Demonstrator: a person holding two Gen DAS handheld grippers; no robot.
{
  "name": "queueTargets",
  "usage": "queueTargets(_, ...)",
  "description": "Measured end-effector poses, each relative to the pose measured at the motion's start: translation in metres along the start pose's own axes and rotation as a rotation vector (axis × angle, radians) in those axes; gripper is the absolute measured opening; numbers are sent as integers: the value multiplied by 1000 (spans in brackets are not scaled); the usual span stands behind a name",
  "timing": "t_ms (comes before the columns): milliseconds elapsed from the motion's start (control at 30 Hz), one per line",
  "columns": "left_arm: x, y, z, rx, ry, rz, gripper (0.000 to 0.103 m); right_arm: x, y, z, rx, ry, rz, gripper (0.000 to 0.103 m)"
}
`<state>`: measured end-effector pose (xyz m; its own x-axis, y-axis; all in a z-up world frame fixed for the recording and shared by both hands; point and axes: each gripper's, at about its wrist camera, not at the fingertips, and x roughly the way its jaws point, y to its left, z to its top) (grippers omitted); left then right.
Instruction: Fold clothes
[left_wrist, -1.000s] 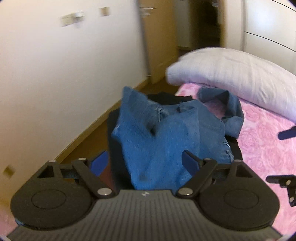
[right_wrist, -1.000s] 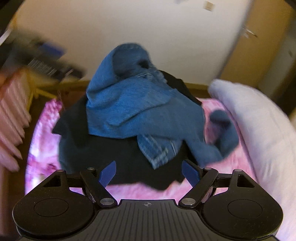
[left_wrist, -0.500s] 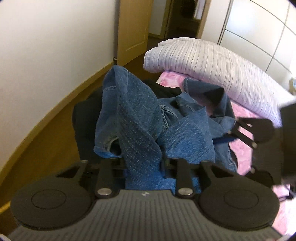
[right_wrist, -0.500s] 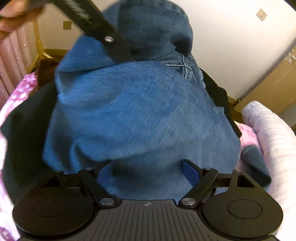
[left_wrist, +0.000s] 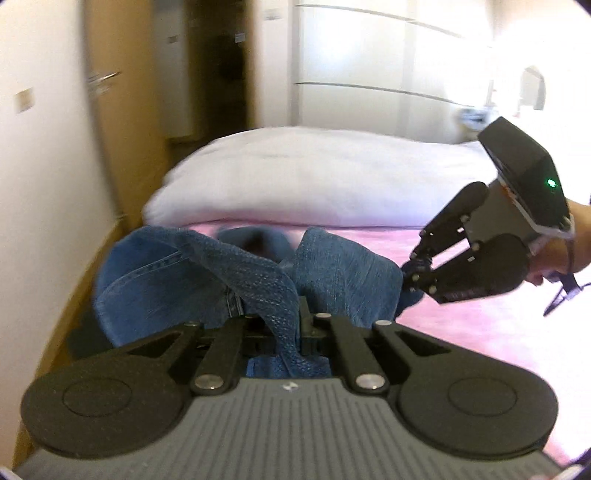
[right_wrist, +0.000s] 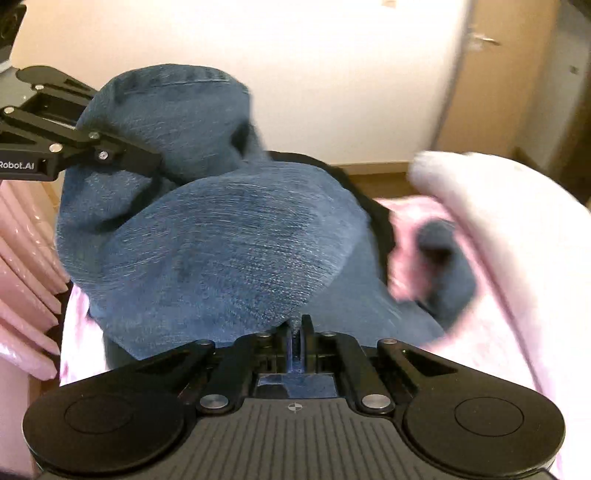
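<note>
jeans (left_wrist: 155, 288) bunched on the pink bed (left_wrist: 480, 332), just before the white pillow (left_wrist: 314, 177) | left gripper (left_wrist: 288, 332) clamped on a denim fold | right gripper (right_wrist: 297, 332) clamped on the denim edge | left view alone showed wardrobe (left_wrist: 369, 74); right view alone a dark garment (right_wrist: 373, 206) beneath the jeans

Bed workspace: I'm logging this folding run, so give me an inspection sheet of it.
Surface: pink bedspread.
Job's things: blue jeans bunched, lifted by both grippers.
Clutter: black garment under the jeans; white pillow behind.
Grippers: left gripper shut on the jeans; right gripper shut on the jeans.
Cables: nothing seen.
Surroundings: cream wall, wooden door, white wardrobe.
</note>
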<state>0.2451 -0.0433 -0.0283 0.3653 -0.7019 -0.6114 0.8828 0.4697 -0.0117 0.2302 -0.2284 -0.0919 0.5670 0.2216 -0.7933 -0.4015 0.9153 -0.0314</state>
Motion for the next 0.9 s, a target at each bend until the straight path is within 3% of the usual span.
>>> queueTargets(167,-12,-155,-1,74,20,-171,4,-115,-4,-106,95,31,-94,2)
queueTargets(333,4,-317,-20,61,78,-371,4,-211,9,-228,210,90,-230,2)
queueTargets(500,55,-450,-46,40,286,-544,17,-272,-2,-354,336,220,-429,2)
queueTargets(567,59,-476,-49,77,308,-562,19,-280,-8,-390,371,296,-490,2)
queueTargets(633,50,-479,-57,87,309,-566,22,-282,-14,-414,394,346,-515,4)
queueTargets(667,51,-474,-59,79,318,-556,29,-282,-17,-425,406,370,-526,6)
queueTargets(733,55,-452,-65,55,347,-501,35,-285,-12,-430,458,360,-528,30)
queueTargets(767,58,-442,-67,55,360,-461,36,-285,-13,-432,499,340,-519,55)
queueTargets(800,61,-433,-68,65,369,-420,38,-283,-14,-434,543,316,-509,73)
queueTargets(900,76,-406,-77,112,412,-307,49,-287,-16,-450,737,259,-443,77)
